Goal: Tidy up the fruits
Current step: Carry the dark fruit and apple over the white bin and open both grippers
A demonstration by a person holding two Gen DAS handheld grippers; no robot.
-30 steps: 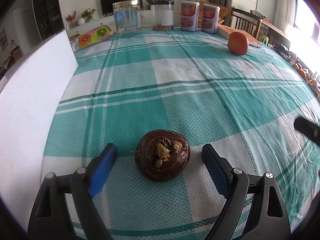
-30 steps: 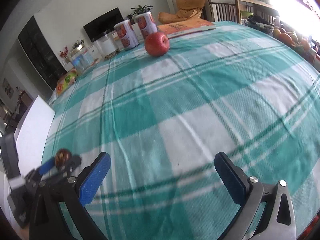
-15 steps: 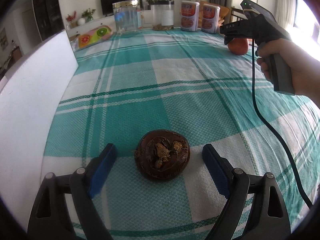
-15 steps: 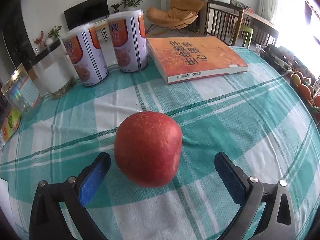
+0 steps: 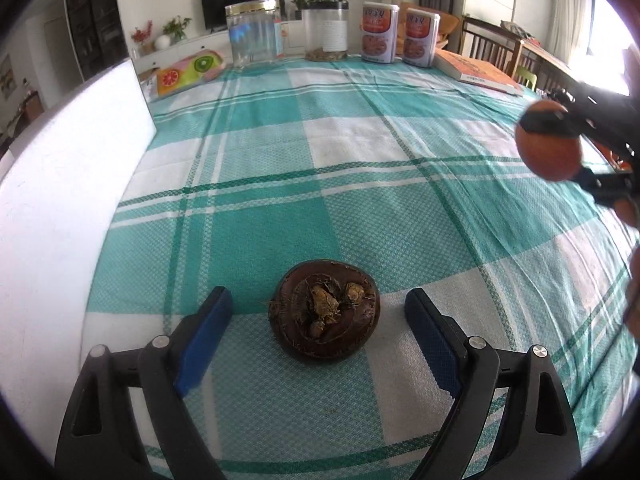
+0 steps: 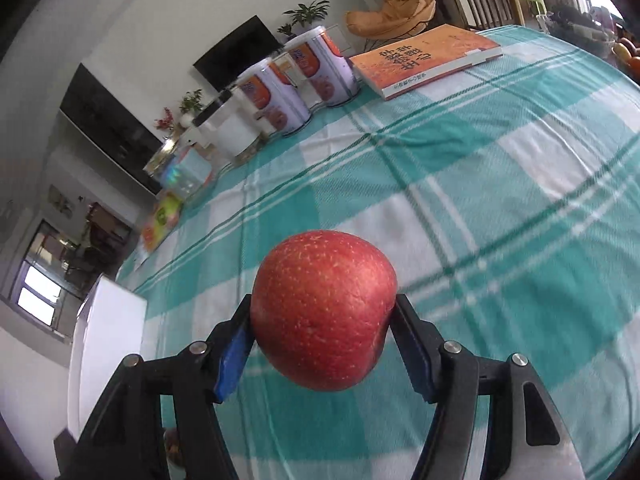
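Right gripper (image 6: pixel 324 332) reached apple (image 6: pixel 324 312) — jaws closing, lifted.

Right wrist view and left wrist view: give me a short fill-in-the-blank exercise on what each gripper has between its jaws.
1. The right gripper has its jaws closing on a red ____.
2. The dark brown fruit lies on the checked ____, between the left gripper's jaws, untouched.
3. Beside the two cans lies an orange ____.

Missing words: apple; tablecloth; book
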